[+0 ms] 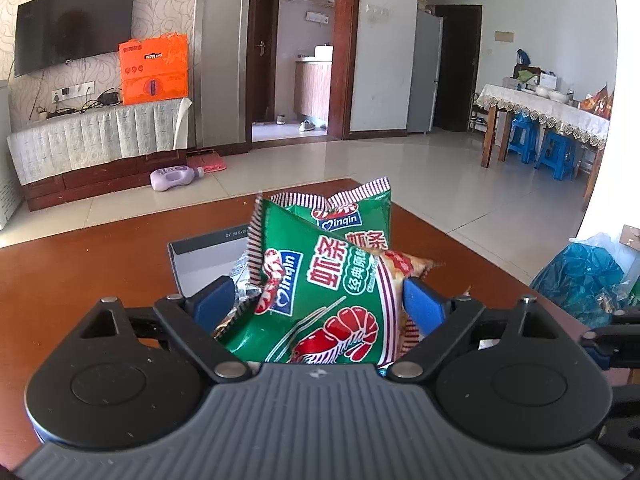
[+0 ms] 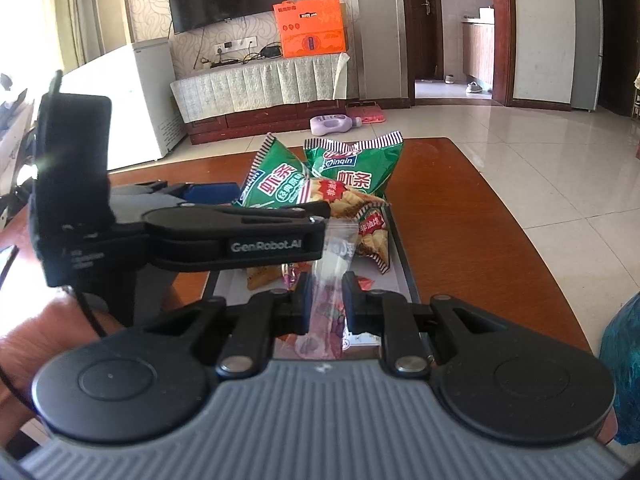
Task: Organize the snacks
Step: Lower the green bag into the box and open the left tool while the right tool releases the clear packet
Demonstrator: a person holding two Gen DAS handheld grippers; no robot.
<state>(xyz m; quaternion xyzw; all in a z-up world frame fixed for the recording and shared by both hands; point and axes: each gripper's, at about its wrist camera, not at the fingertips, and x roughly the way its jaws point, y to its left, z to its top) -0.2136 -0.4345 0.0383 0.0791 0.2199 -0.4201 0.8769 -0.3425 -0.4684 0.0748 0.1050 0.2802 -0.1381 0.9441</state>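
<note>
Your left hand-held gripper [image 1: 318,304] stands wide, its blue pads [image 1: 422,304] on either side of the green shrimp-stick bag [image 1: 320,292]. In the left wrist view the pads do not seem to press the bag, so you look to be letting it go rather than gripping it. The bag leans on a second green bag [image 2: 356,168] over the grey tray [image 2: 404,256] on the brown desk [image 2: 480,216], probably because the tray is where the snacks are being gathered. An orange-red chip bag [image 2: 360,216] lies against them in the same tray.

Your right hand-held gripper [image 2: 325,300] is clamped narrow on a clear plastic packet [image 2: 332,264] at the tray's near end, held upright and apparently ready to be set down once the left side is out of the way.
</note>
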